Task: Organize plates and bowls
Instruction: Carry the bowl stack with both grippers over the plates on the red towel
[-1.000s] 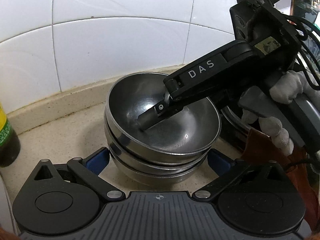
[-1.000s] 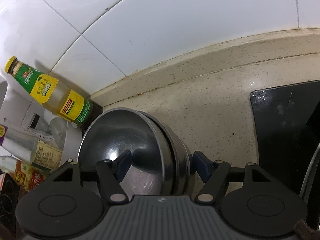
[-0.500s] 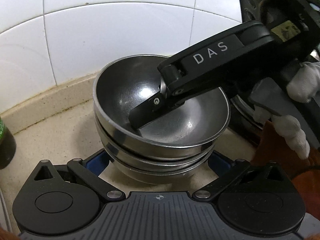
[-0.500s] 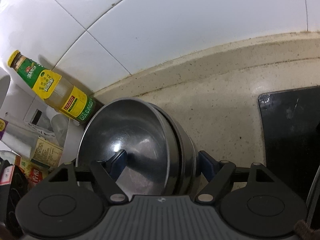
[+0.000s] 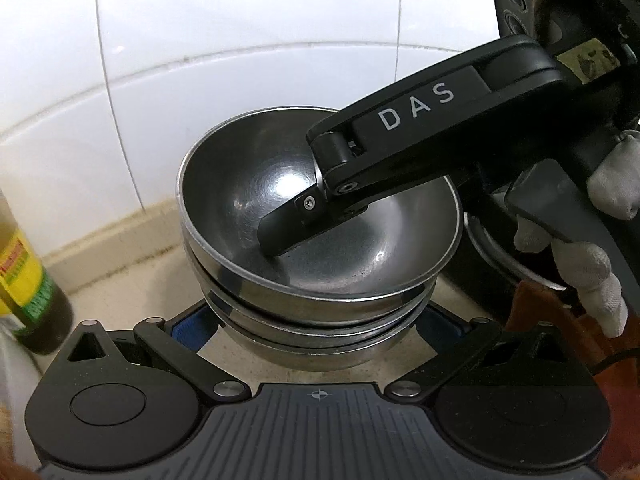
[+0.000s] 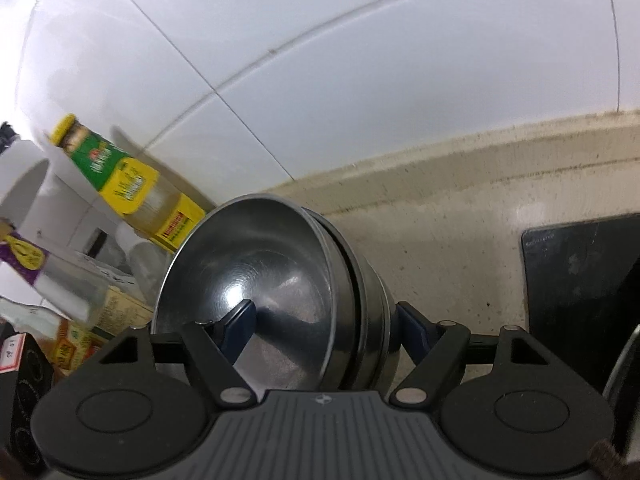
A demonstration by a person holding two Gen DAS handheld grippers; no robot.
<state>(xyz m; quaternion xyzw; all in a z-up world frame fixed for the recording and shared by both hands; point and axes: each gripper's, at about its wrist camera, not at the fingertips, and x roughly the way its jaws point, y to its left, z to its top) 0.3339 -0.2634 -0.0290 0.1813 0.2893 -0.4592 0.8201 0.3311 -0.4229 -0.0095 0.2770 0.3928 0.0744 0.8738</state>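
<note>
Steel bowls [image 5: 360, 300], nested in one stack, at the back edge of the countertop [image 6: 460, 240], close to the tiled wall [image 5: 240, 60]. A black panel [image 6: 580, 280] is to one side and a yellow-label bottle [image 6: 132, 184] to the other.

Key geometry: the stack is dead ahead of my left gripper [image 5: 312, 320], low down between its two blue pads. The bowls are round, so there is no long axis to line up on, only the rim plane, which tips slightly toward the lens.

My right gripper [image 6: 326, 328] straddles the stack wall, with one finger [image 5: 280, 228] inside the top bowl [image 5: 240, 184] and the other outside by the bottom bowl. Those jaws have just been opening, wall between them. I see a gap from the inner pad to the rim wall, so I read them as parted, not clamping.

Left jaws are wide enough to bracket the base. The bowls hide the pad faces, so I can't tell if they press or just flank.

Both hands are on the stack. My guess is the left is better placed to carry it.

Unclear:
- whether the bottom bowl sits on the countertop or is just off it
- exact bowl count, three rims at least
- whether the inner fingertip touches the bowl floor
- the round metal rim [image 5: 500, 260] behind my gloved right hand [image 5: 592, 272]: cut off, plate or pan unknown
</note>
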